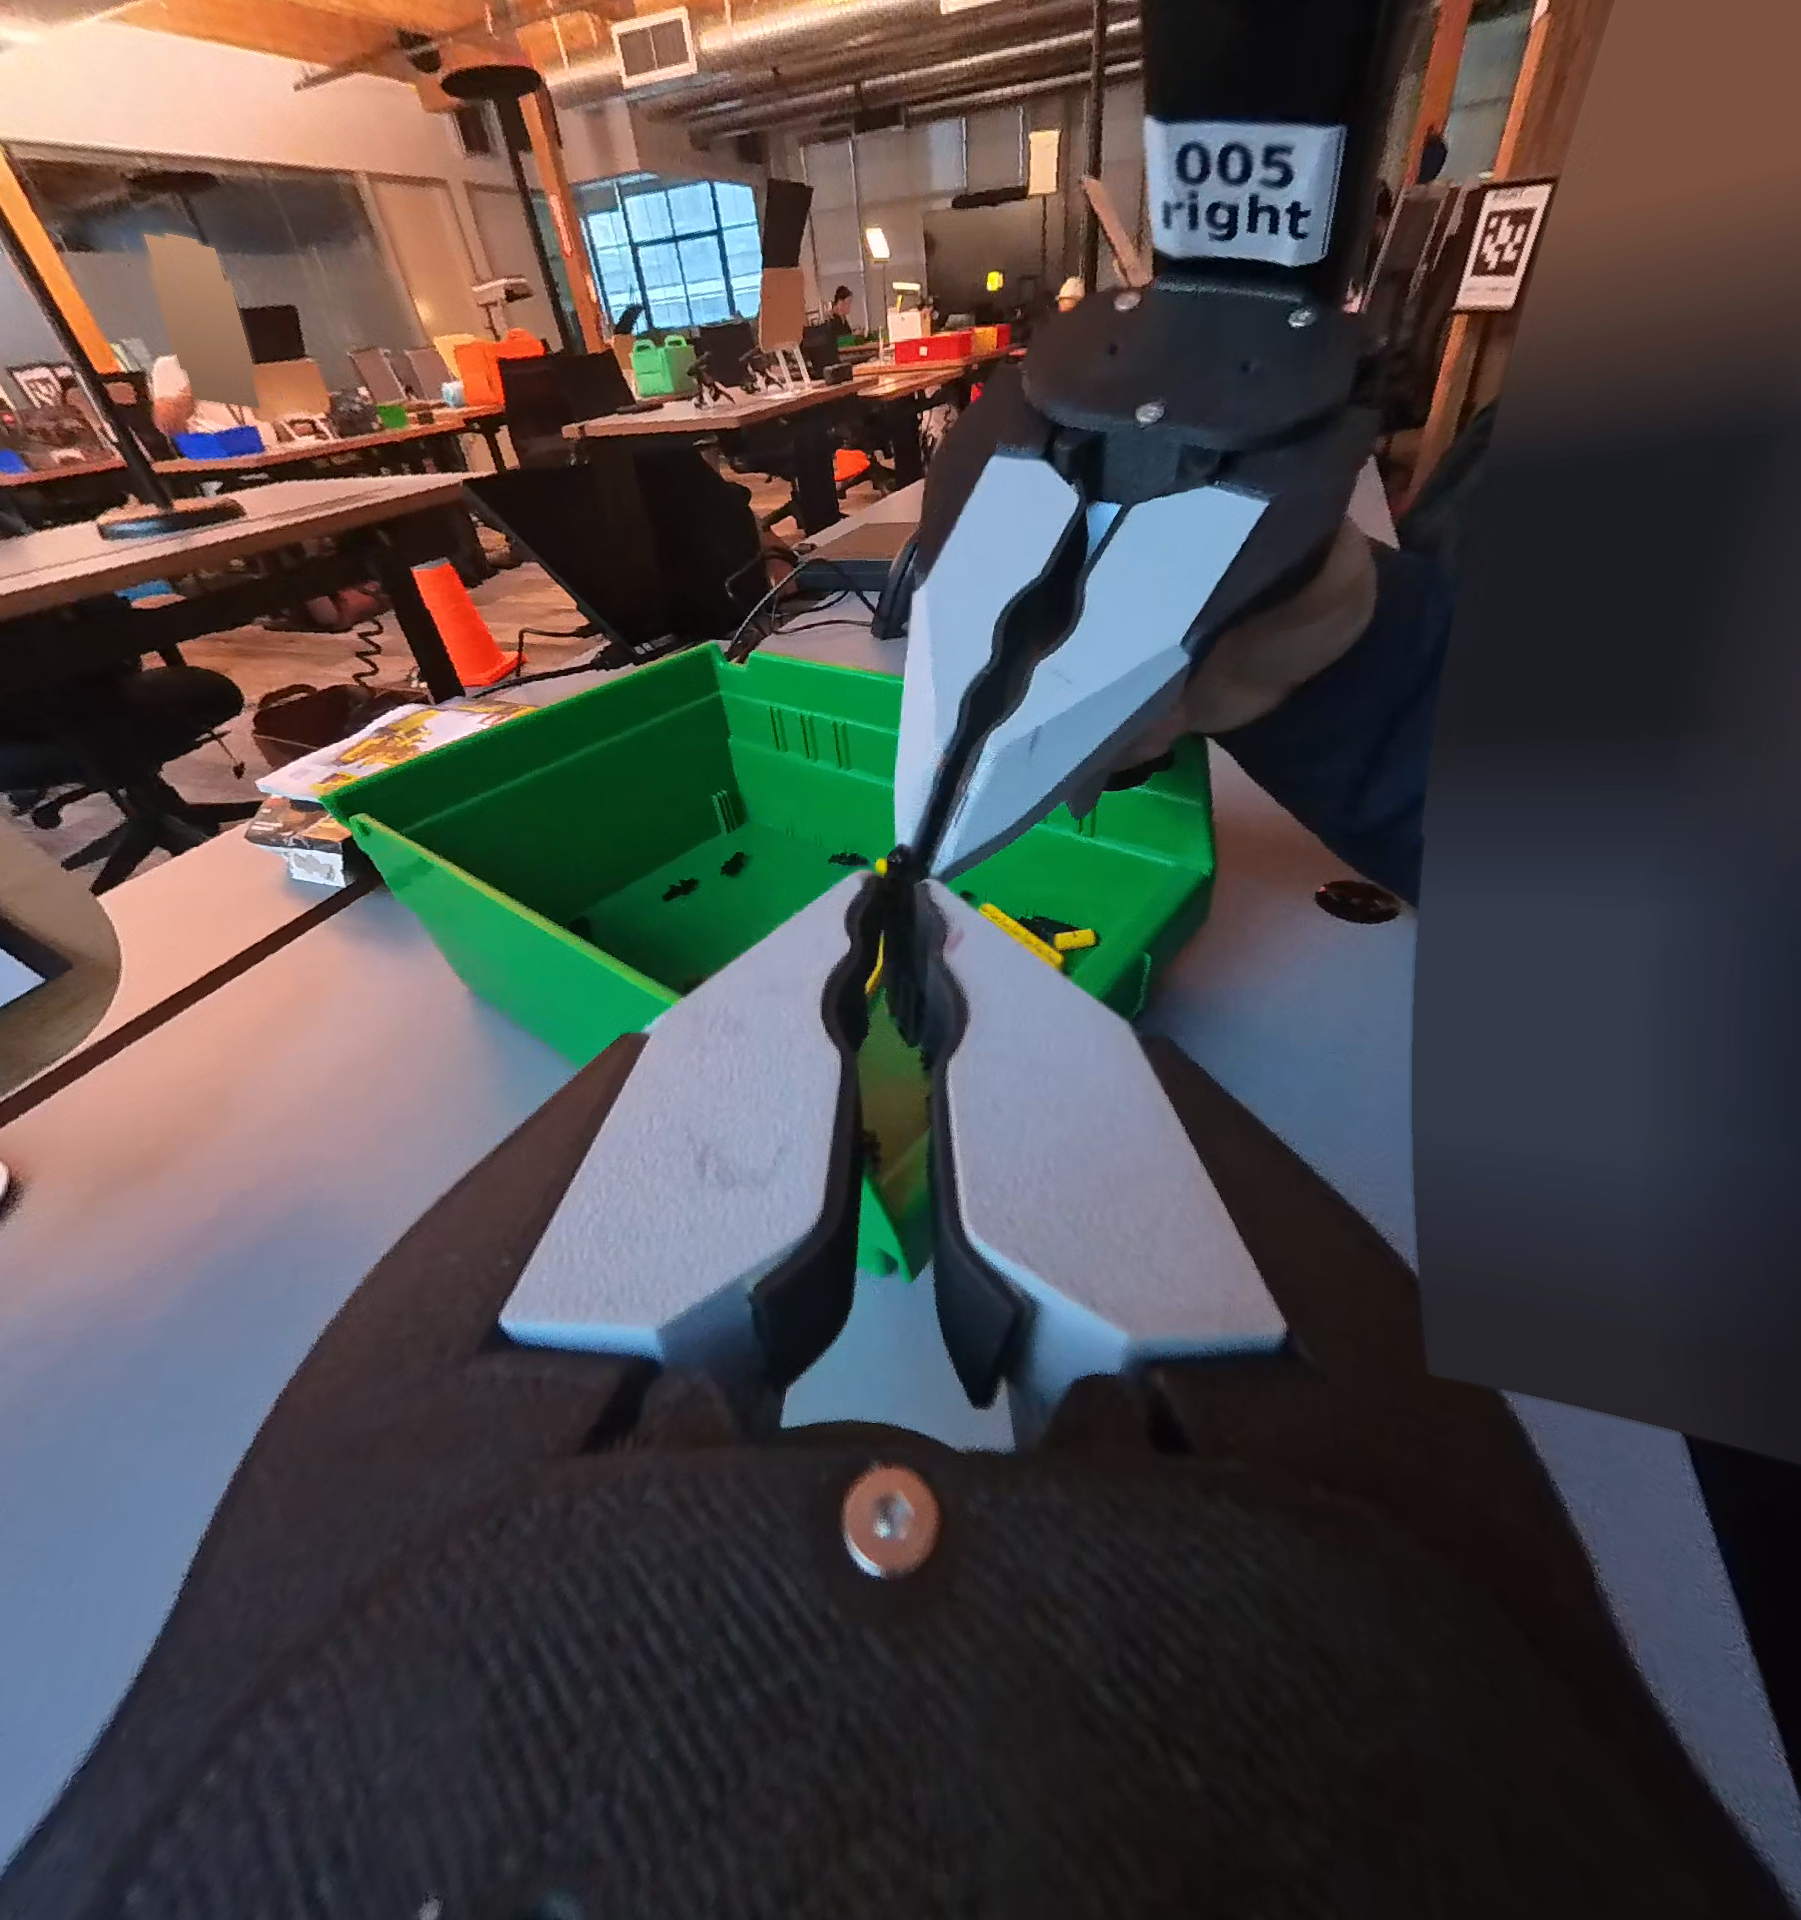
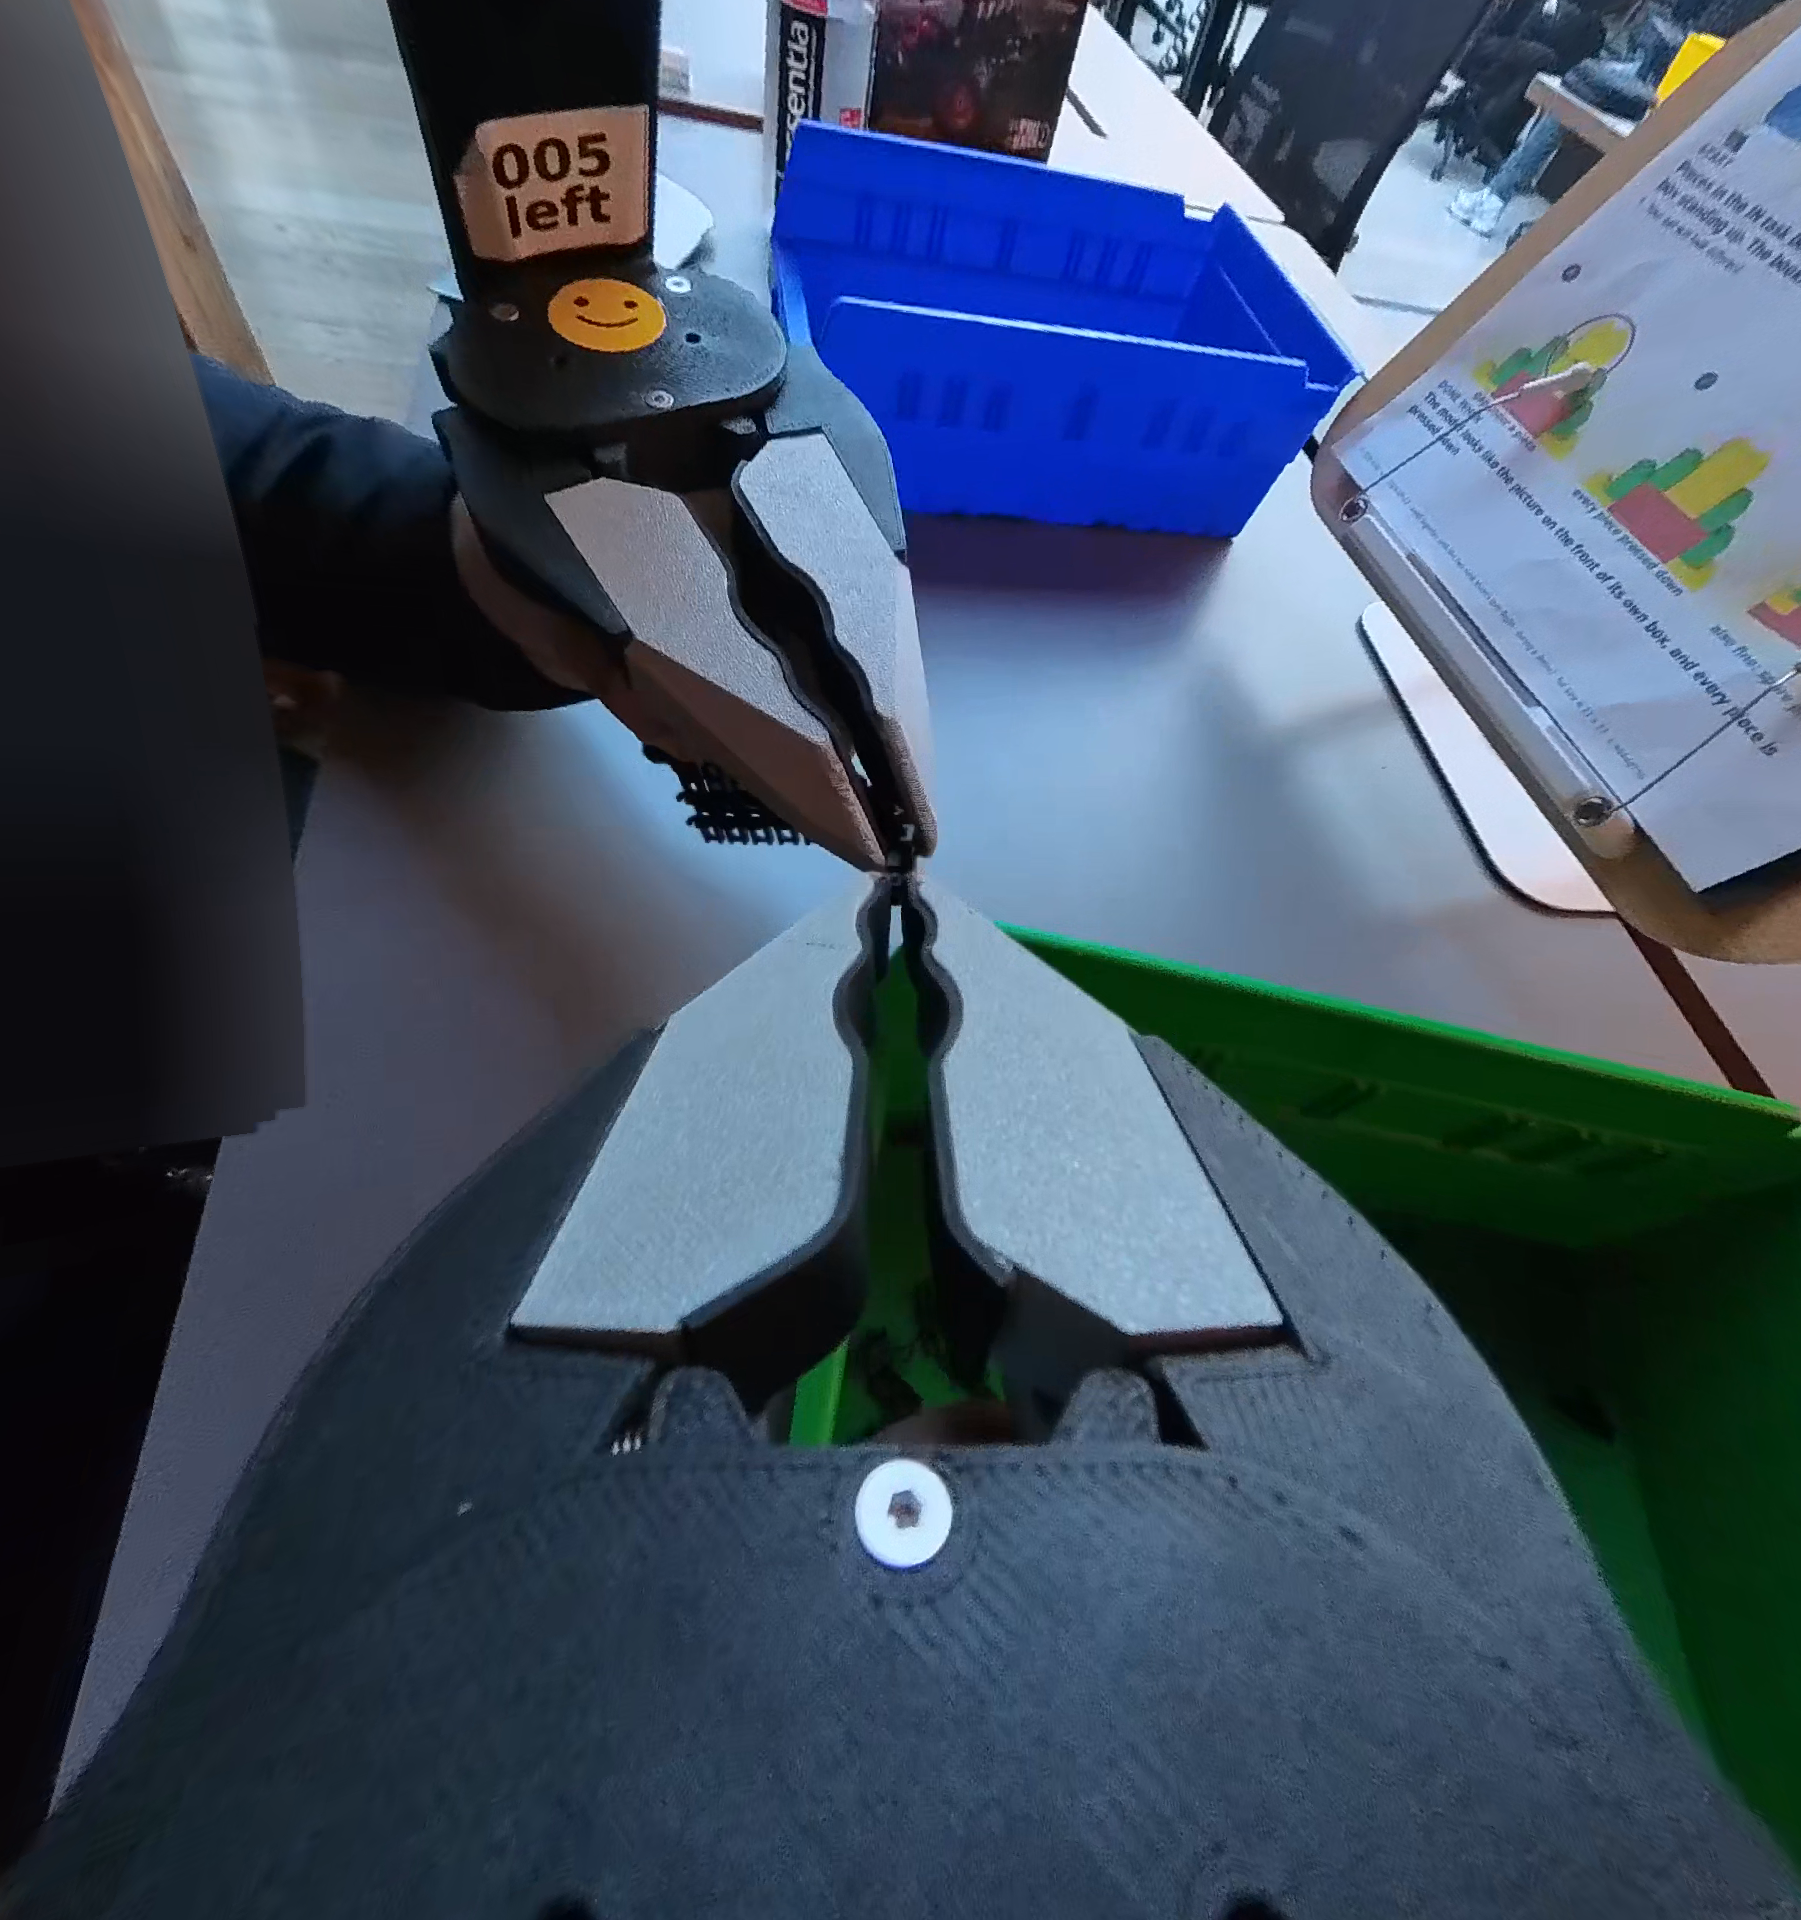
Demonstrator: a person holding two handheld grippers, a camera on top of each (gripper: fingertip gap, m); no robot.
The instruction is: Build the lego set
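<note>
The left tool (image 1: 891,904) is clenched on a thin black-and-yellow lego piece (image 1: 896,956), held above the green bin (image 1: 522,831) on the grey table (image 1: 252,1091). The right tool (image 2: 896,904) meets it tip to tip, pinching a small black part. Loose yellow and black pieces (image 1: 1041,928) lie in the bin. Nearby are a blue bin (image 2: 1062,416) and an instruction board (image 2: 1623,540); booklets (image 1: 376,758) lie behind the green bin

The left gripper (image 1: 891,914) and right gripper (image 2: 894,914) meet tip to tip, both jaws pinched nearly closed.
</note>
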